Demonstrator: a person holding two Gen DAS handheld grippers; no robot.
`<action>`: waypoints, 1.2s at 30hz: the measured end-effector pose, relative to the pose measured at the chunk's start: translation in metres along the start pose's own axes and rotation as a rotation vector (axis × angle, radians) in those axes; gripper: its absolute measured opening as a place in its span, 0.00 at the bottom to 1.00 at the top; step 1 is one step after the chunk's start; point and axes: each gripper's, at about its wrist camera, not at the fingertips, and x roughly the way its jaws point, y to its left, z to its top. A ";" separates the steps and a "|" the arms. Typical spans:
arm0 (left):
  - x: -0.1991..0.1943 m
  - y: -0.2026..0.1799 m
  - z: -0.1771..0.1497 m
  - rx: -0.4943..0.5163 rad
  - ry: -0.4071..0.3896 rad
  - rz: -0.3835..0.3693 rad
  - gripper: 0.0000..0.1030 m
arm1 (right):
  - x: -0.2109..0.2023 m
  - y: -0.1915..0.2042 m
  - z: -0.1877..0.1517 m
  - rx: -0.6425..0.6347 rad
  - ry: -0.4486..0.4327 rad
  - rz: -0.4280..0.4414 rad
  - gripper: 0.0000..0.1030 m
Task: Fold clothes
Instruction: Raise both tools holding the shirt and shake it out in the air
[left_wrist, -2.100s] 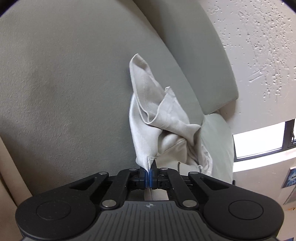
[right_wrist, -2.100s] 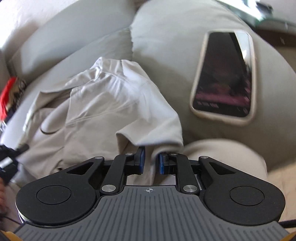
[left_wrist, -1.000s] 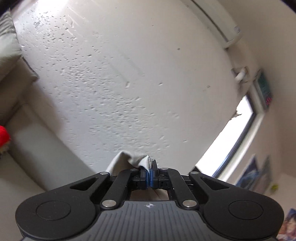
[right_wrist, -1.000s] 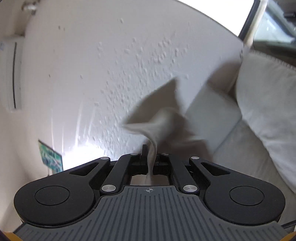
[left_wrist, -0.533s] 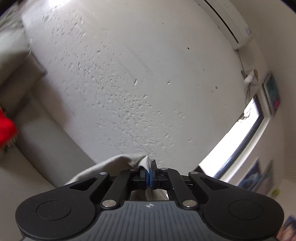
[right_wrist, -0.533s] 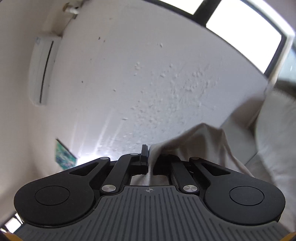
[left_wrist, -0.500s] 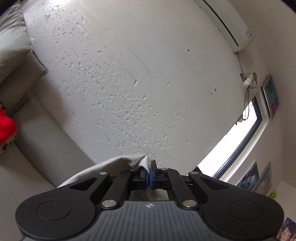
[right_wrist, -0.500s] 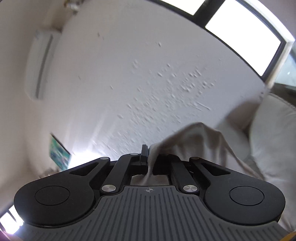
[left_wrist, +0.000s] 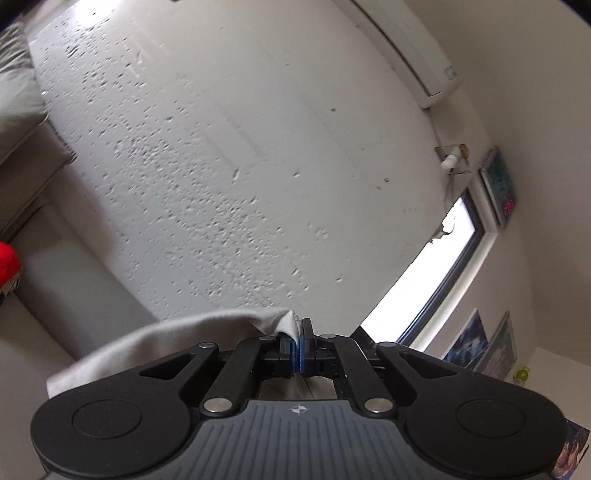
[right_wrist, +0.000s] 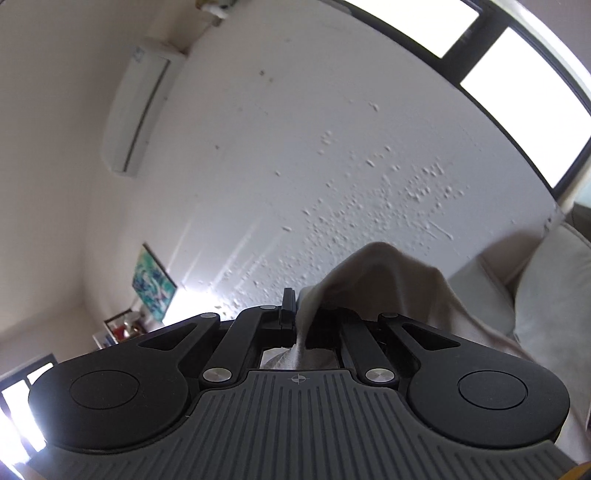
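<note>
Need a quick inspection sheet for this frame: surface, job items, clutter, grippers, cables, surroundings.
Surface: grey sofa at the left edge of the left view, cushion at the right edge of the right view; seat mostly out of view.
Job's things: beige garment, lifted, one edge in each gripper.
Clutter: red item on the sofa, cut off by the frame.
Grippers: left gripper shut on the garment; right gripper shut on the garment.
Cables: thin line below the air conditioner; otherwise nothing seen.
Surroundings: pitted white wall, window, pictures.

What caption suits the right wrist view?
Right gripper shut on beige garment, lifted before a white wall.
</note>
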 end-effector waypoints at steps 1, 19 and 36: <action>-0.001 -0.003 0.002 0.007 -0.007 -0.009 0.00 | 0.002 0.001 0.002 -0.002 -0.007 0.007 0.02; 0.206 0.173 -0.015 -0.105 0.293 0.470 0.00 | 0.323 -0.176 -0.043 0.094 0.268 -0.394 0.02; 0.217 0.240 -0.096 0.068 0.303 0.475 0.00 | 0.290 -0.308 -0.165 0.210 0.403 -0.510 0.02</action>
